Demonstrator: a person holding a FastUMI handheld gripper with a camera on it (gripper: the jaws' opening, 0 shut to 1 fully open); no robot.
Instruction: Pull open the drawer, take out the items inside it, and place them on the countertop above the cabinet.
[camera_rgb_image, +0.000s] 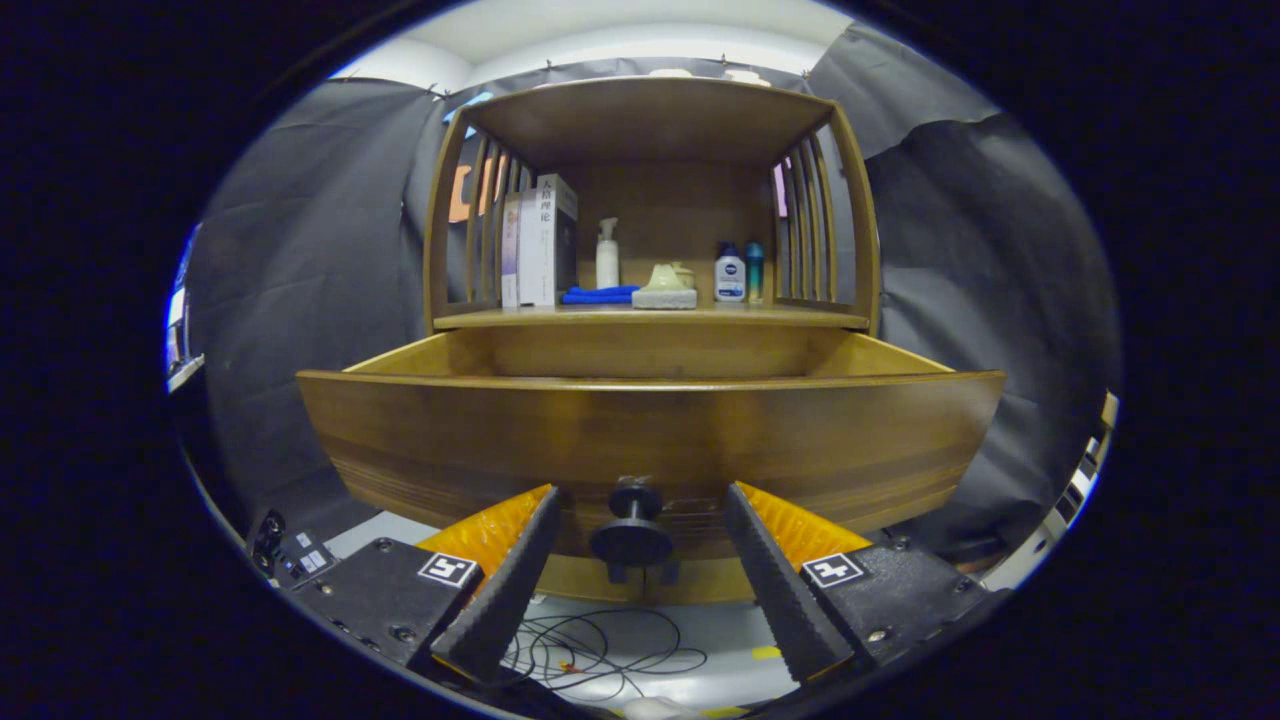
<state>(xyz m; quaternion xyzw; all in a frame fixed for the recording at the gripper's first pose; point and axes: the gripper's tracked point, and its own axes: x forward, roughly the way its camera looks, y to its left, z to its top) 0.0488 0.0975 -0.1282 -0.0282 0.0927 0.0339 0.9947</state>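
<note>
The wooden drawer (650, 430) stands pulled out toward me, its curved front panel wide across the view. What lies inside it is hidden behind that panel. A dark round knob (633, 525) sticks out of the panel's lower middle. My gripper (640, 500) is open, one finger on each side of the knob, with a gap between the pads and the knob. Above the drawer runs the cabinet's countertop (800, 316), a shelf under a wooden top.
On the countertop stand upright books (540, 240), a white pump bottle (607, 255), a folded blue cloth (598, 294), a pale ceramic dish set (666, 287), a white lotion bottle (729, 273) and a teal bottle (754, 271). Loose cables (590, 650) lie on the floor below.
</note>
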